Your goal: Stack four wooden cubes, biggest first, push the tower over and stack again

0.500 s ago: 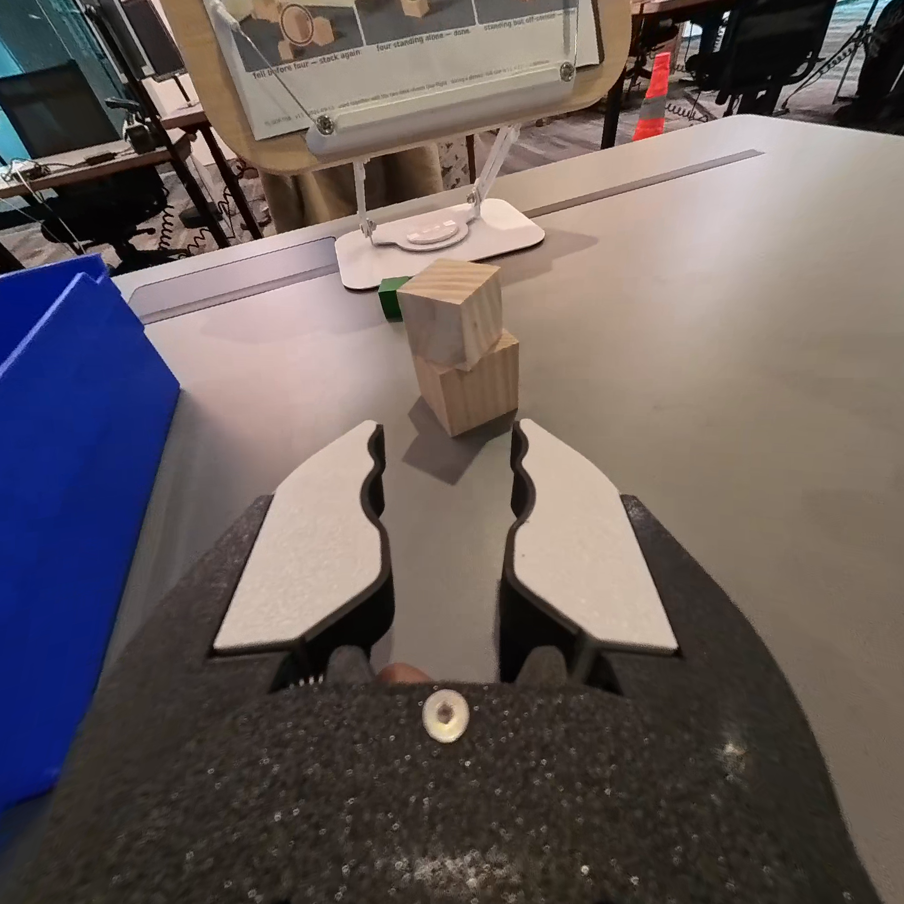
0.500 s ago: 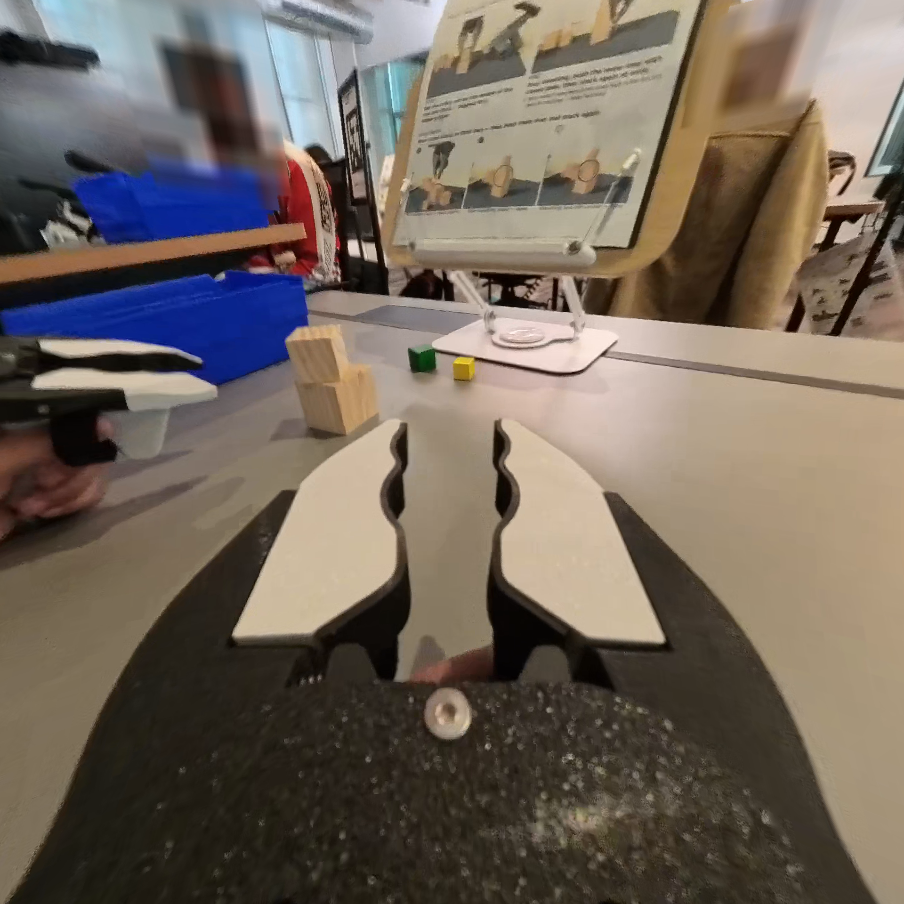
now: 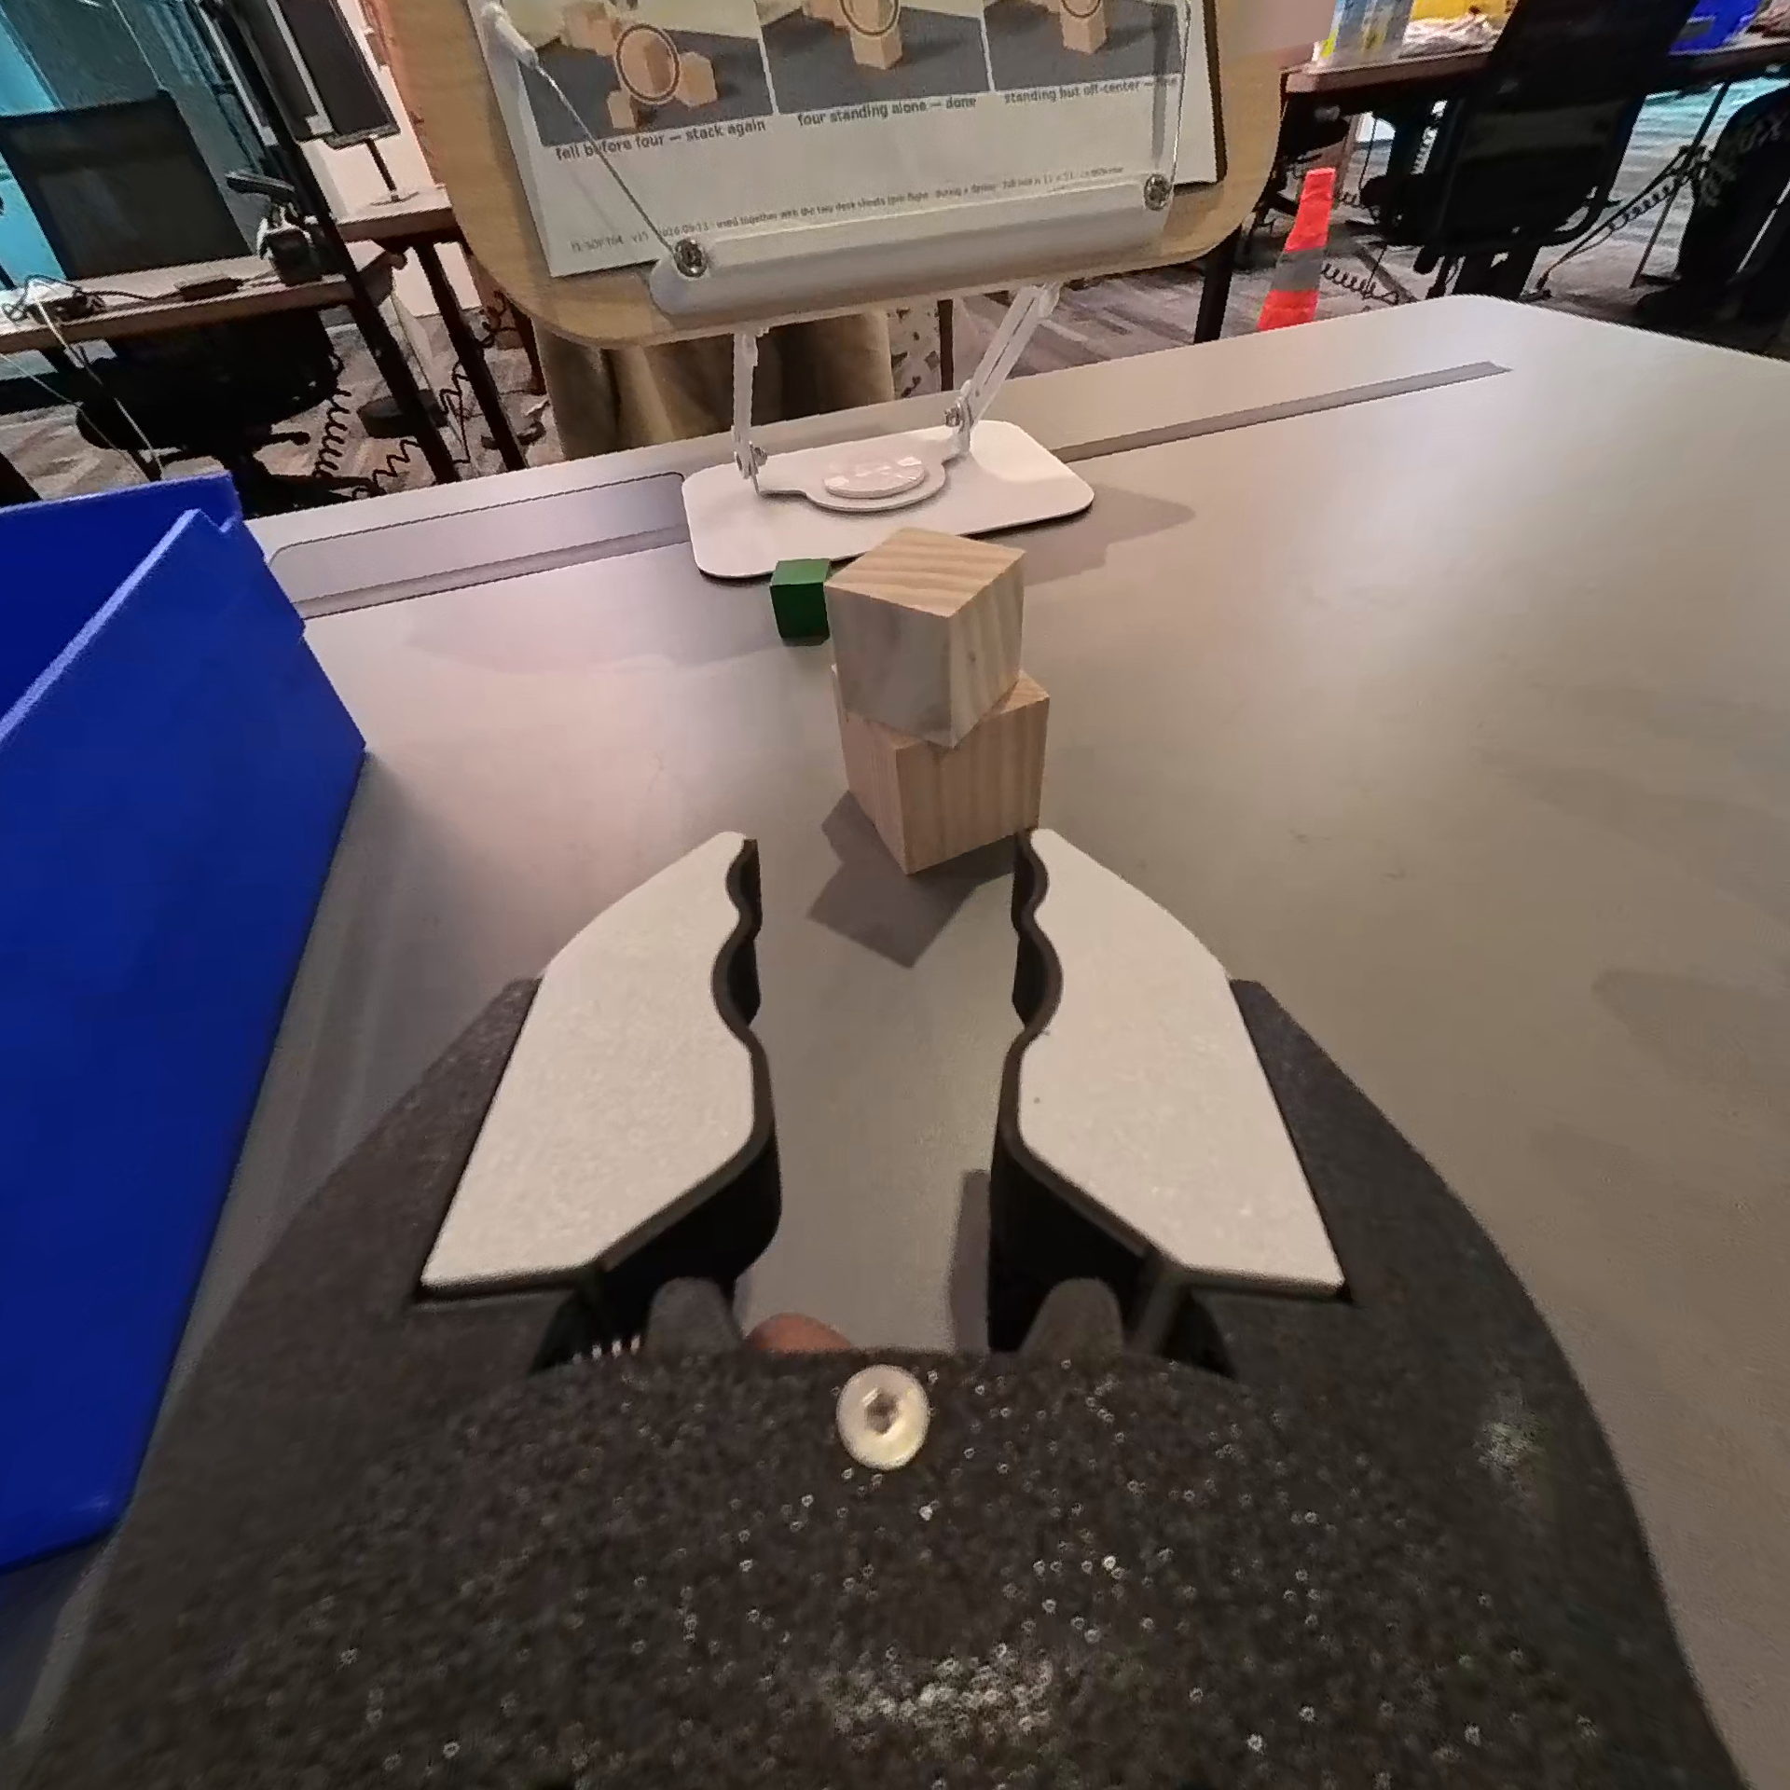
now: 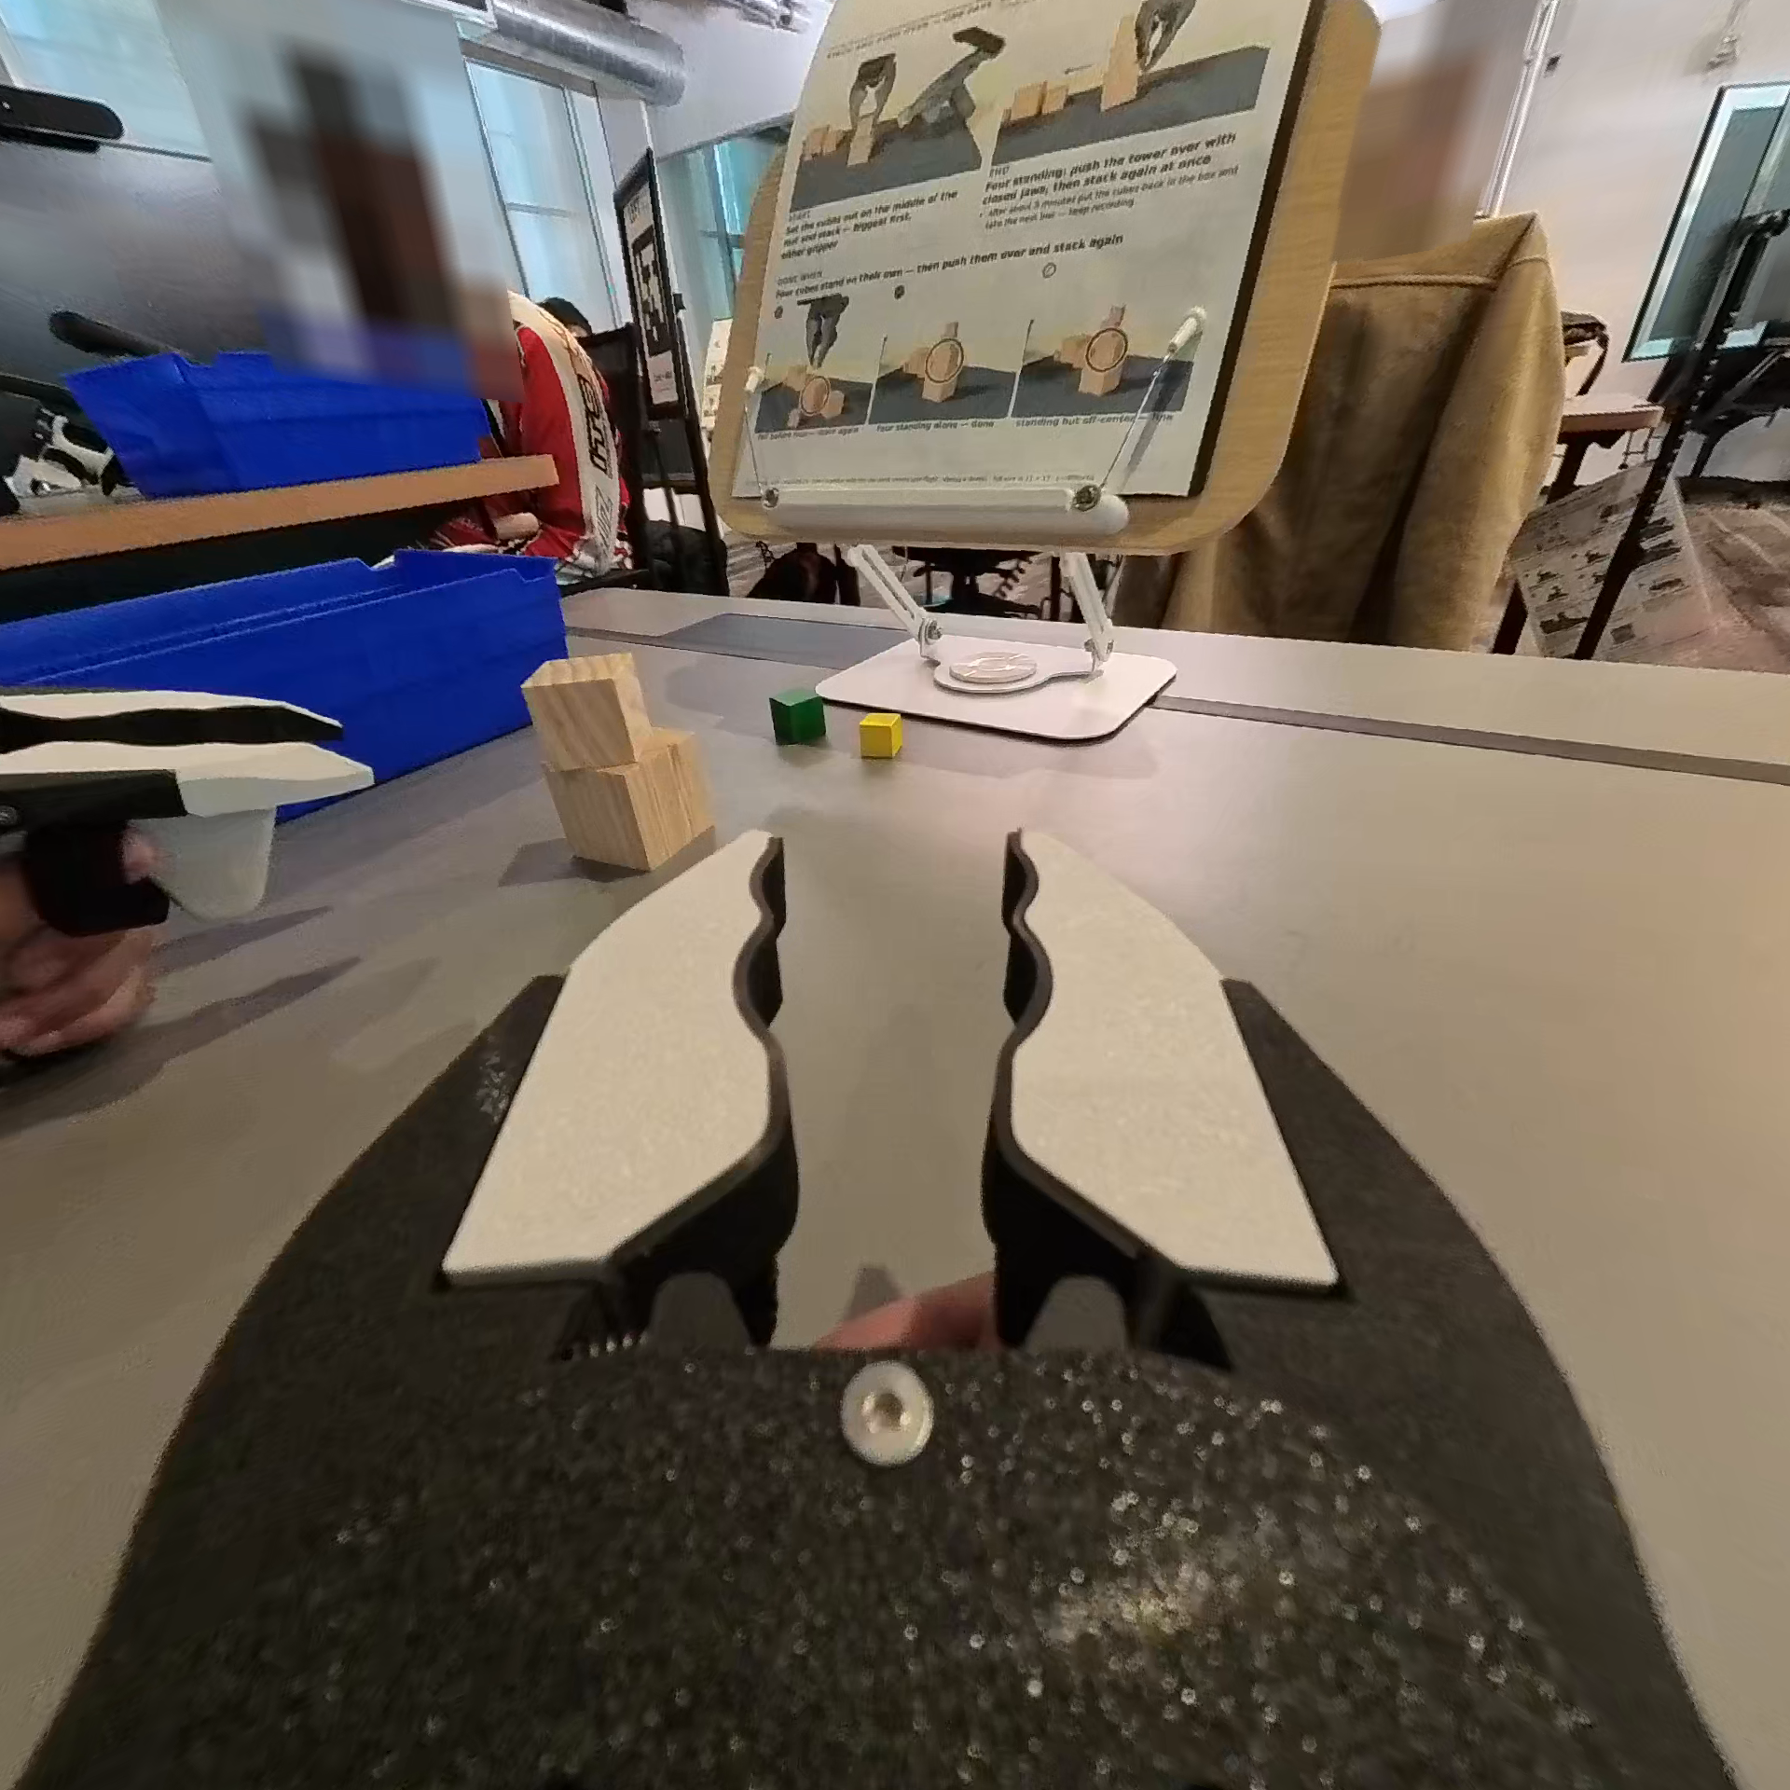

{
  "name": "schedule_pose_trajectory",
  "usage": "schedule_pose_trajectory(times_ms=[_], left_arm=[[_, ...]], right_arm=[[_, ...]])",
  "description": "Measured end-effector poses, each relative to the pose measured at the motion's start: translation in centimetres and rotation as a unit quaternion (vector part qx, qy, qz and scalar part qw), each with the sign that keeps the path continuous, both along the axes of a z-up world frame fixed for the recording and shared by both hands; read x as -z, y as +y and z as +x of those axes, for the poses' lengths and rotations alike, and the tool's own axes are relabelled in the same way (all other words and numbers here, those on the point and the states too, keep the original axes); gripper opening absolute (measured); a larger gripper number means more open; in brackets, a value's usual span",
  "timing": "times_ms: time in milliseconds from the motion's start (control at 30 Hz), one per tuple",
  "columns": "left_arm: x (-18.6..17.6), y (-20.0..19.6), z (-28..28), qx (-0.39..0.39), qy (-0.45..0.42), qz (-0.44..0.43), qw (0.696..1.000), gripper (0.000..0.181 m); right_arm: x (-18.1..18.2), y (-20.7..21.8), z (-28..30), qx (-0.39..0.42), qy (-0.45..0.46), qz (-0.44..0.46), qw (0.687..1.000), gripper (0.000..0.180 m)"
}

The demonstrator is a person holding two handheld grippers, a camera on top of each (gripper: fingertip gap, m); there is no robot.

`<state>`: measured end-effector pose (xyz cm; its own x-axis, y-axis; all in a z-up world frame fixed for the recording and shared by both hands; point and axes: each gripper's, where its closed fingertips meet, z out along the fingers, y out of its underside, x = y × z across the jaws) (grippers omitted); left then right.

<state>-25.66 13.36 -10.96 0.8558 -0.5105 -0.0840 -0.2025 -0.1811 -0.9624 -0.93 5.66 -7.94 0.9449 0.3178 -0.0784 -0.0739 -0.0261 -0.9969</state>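
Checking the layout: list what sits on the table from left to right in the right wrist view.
Left gripper → blue bin → two stacked wooden cubes → green cube → yellow cube → stand base.

Both views are evenly bright under soft indoor light. On the table (image 3: 1356, 775) the stacked cubes (image 3: 935, 717) throw a soft-edged shadow toward the near-left — the light falls from above and beyond. Pale sheen spreads across the far left of the tabletop. Wide-angle bending curves the table edges. In the right wrist view the edges smear slightly — the document stand (image 4: 1007, 252) stays sharp.
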Motion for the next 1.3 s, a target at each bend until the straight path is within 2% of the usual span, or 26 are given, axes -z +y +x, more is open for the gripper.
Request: schedule_pose_trajectory(times_ms=[267, 767, 900, 967, 1100, 1133, 1167, 1300], left_arm=[[0.3, 0.1, 0.1, 0.003, 0.007, -0.008, 1.0, 0.052], [0.6, 0.2, 0.3, 0.008, 0.014, -0.015, 1.0, 0.054], [0.4, 2.1, 1.3, 0.013, 0.036, -0.002, 0.999, 0.06], [0.4, 3.5, 2.4, 0.025, 0.029, -0.015, 0.999, 0.06], [0.7, 7.0, 4.4, 0.059, 0.084, -0.04, 0.994, 0.068], [0.9, 7.6, 4.6, 0.075, 0.102, -0.051, 0.991, 0.065], [0.9, 7.7, 5.1, 0.107, 0.109, -0.061, 0.986, 0.051], [-0.6, 7.8, 5.5, 0.181, 0.093, -0.078, 0.976, 0.047]], right_arm=[[0.0, -0.1, -0.2, -0.006, -0.003, 0.001, 1.0, 0.034], [0.0, -0.1, -0.2, -0.004, -0.007, 0.003, 1.0, 0.033], [0.0, -0.2, -0.3, -0.005, -0.007, 0.003, 1.0, 0.033], [0.0, -0.1, -0.3, -0.007, -0.006, -0.001, 1.0, 0.033], [0.0, -0.1, -0.2, -0.008, -0.002, 0.0, 1.0, 0.033], [0.0, -0.1, -0.2, -0.008, -0.001, 0.0, 1.0, 0.033], [0.0, -0.1, -0.2, -0.008, -0.001, 0.001, 1.0, 0.032], [-0.1, -0.2, -0.3, -0.011, -0.002, 0.003, 1.0, 0.032]])
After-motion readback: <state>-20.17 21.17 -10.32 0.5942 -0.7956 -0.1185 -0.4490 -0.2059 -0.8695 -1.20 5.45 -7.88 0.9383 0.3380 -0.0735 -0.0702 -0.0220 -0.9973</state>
